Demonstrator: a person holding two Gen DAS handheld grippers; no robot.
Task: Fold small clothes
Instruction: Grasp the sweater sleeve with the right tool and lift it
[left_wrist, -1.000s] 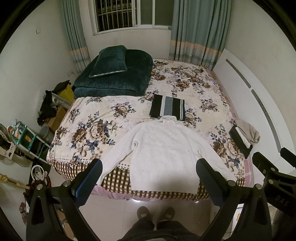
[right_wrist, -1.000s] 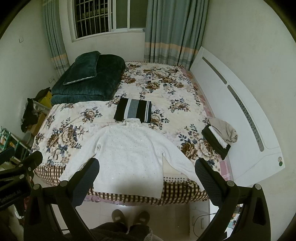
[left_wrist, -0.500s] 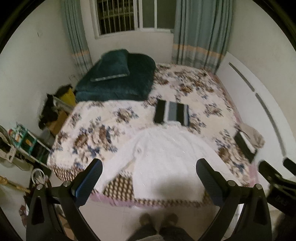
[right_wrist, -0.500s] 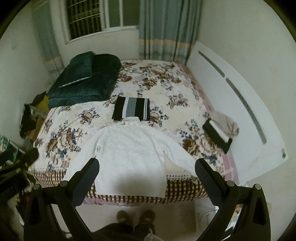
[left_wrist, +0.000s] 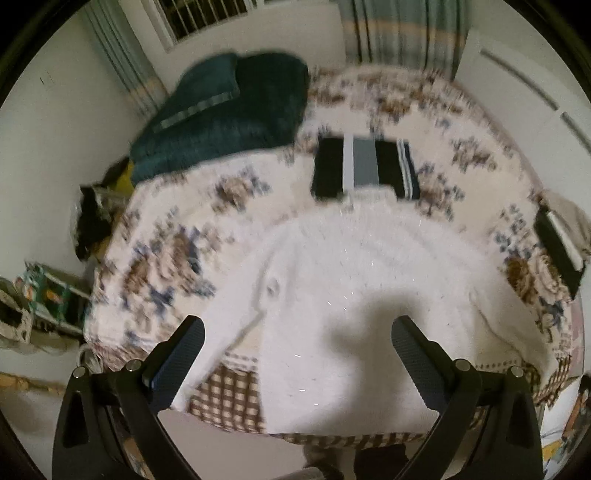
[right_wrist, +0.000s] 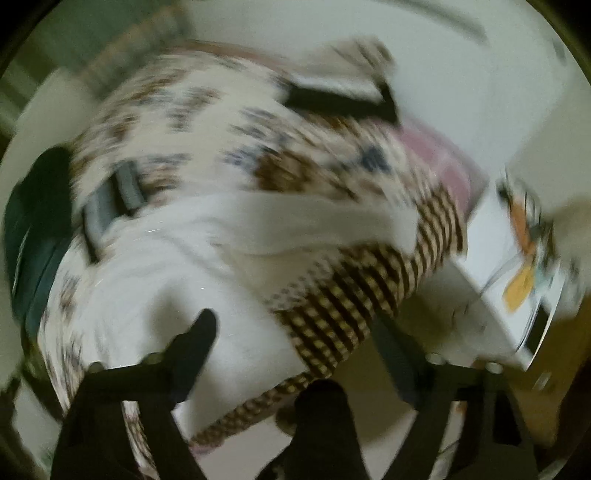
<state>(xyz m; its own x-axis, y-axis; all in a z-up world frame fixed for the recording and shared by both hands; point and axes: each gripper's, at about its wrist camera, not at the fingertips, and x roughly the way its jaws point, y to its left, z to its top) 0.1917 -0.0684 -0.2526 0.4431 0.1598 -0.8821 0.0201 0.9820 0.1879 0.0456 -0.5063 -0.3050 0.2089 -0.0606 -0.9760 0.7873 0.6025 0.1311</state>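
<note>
A white sweater (left_wrist: 351, 295) lies spread flat, front up, on the near part of a bed (left_wrist: 177, 236) covered with a floral sheet; in the left wrist view it fills the centre and lower middle of the frame, its hem hanging over the checked edge of the sheet at the bottom. One sleeve runs down toward the lower left, the other toward the lower right. Just above the sweater's collar, touching it, lies a folded striped garment (left_wrist: 364, 168) in black, grey and white. A dark green blanket (left_wrist: 229, 114) sits at the upper left of the bed, and a small pile of folded clothes (left_wrist: 561, 240) lies at the right edge. The left gripper (left_wrist: 301, 363) hangs over the sweater's lower part with its jaws spread wide and nothing between them. The right wrist view is heavily blurred and tilted: the sweater (right_wrist: 177, 273) shows at centre left, with a sleeve stretching toward the right across the checked edge. The right gripper (right_wrist: 295, 358) points down at the corner of the bed; its jaws are closing but stand apart, with no cloth pinched between them. A white box (right_wrist: 495, 295) with an orange print stands on the floor at the right of that frame.
</note>
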